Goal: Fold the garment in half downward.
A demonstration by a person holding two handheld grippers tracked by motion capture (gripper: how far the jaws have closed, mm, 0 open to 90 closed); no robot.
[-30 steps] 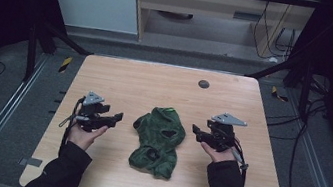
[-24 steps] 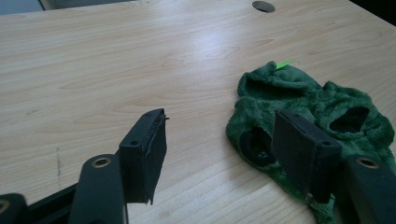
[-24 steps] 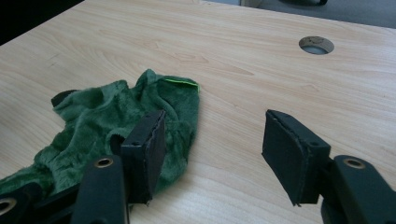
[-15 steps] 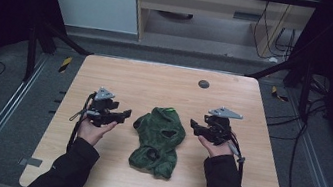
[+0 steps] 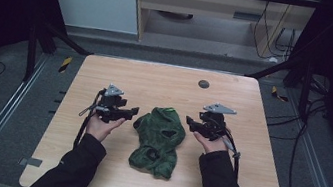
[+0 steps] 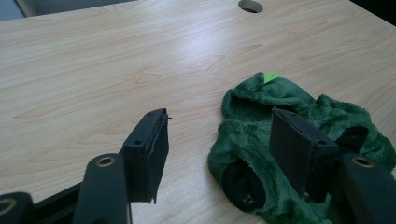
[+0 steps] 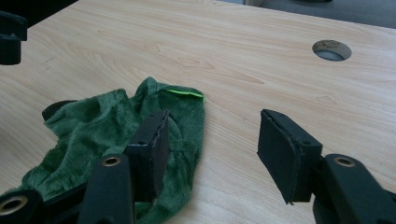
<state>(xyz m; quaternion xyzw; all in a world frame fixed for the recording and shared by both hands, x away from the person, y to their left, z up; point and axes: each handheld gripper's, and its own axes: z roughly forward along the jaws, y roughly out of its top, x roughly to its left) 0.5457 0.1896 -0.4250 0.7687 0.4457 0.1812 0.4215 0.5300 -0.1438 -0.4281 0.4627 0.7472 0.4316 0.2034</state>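
A crumpled green fleece garment (image 5: 157,137) with a bright green tag (image 5: 168,109) lies in the middle of the wooden table (image 5: 156,79). My left gripper (image 5: 133,113) is open just left of its upper part. In the left gripper view (image 6: 217,116) the garment's (image 6: 252,135) edge lies by the right-hand jaw, unpinched. My right gripper (image 5: 189,123) is open just right of the garment. Its jaws have just been closing; in the right gripper view (image 7: 215,116) bare table lies between them and the garment (image 7: 93,126) sits behind the left-hand jaw.
A round cable hole (image 5: 203,83) sits in the table near its far edge, right of centre. A dark metal frame stands around the table, with cables on the floor at the right. Each gripper's cable trails back along the person's dark sleeves.
Both hands have moved inward toward the garment, the left one rightward and the right one leftward. The garment has not moved.
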